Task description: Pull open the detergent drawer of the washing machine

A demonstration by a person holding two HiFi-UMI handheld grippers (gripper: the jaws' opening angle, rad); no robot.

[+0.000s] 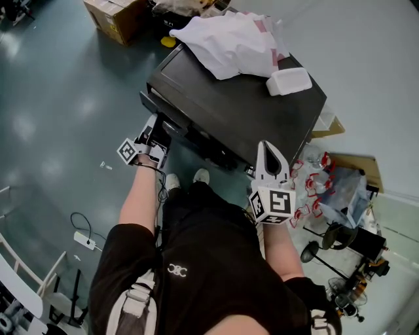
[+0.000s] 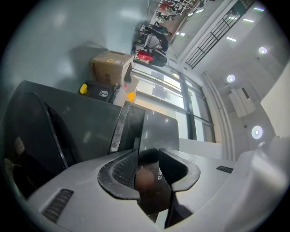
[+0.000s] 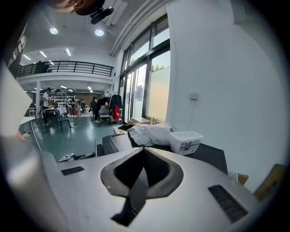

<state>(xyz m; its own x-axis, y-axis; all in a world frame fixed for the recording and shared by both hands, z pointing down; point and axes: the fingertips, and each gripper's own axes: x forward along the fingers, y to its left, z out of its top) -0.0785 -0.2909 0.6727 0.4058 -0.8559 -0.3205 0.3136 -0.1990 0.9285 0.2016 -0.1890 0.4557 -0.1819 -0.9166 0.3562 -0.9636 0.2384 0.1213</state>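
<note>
The black washing machine (image 1: 242, 105) stands in front of me, seen from above in the head view. Its detergent drawer (image 1: 171, 123) is at the front left corner, and its dark front stands a little proud of the machine. My left gripper (image 1: 157, 133) reaches up to that corner. In the left gripper view the drawer's dark front (image 2: 156, 131) fills the gap between the pads, and the left gripper (image 2: 148, 156) is shut on it. My right gripper (image 1: 266, 149) hangs by the machine's front right, apart from it. Its jaws (image 3: 144, 152) are shut with nothing between them.
A white cloth (image 1: 229, 39) and a white tub (image 1: 289, 81) lie on the machine's lid. A cardboard box (image 1: 111, 16) stands behind the machine. Packed bottles (image 1: 315, 183) and a stand clutter the right side. A power strip (image 1: 85, 240) lies on the floor at the left.
</note>
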